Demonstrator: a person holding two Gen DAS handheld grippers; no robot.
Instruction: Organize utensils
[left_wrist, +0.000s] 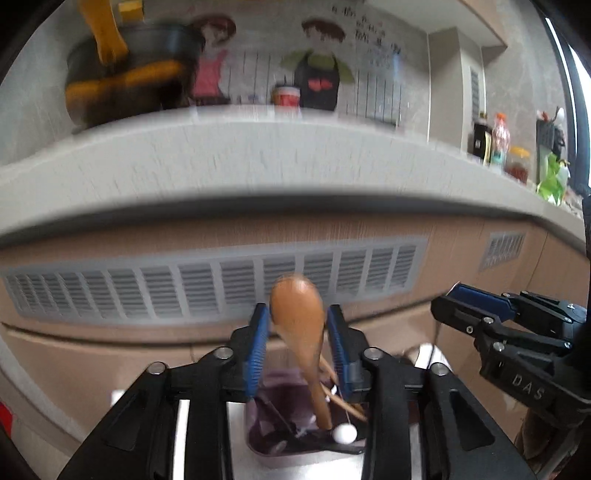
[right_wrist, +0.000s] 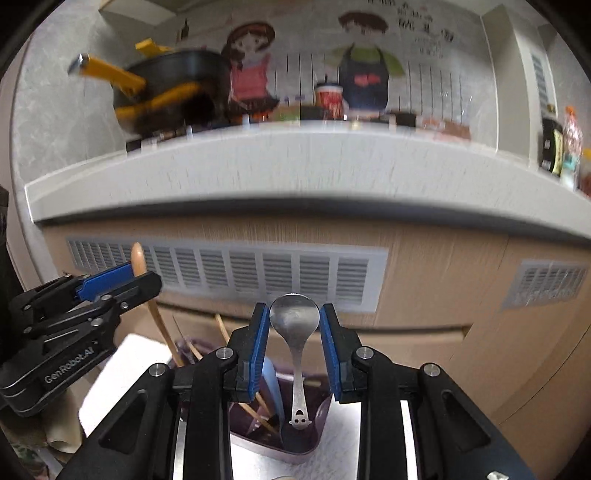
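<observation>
A: Wood is seen between the fingers of the left gripper: the bowl of a wooden spoon, its handle running down into the purple holder below.

B: Is it gripped?

A: That cannot be told; the blue pads stand just beside the bowl, and contact is blurred. The same is noted at the right gripper, where a metal spoon is framed bowl-up, its handle end reaching down at the holder's mouth. Thin gaps seem to show at both sides, yet a hold cannot be ruled out.

B: How far is the sorting judged to be?

A: Well along. Chopsticks and other pieces are already stood in the holder. Both spoons are judged nearly or just placed. Nothing else loose is seen on the worktop.
</observation>
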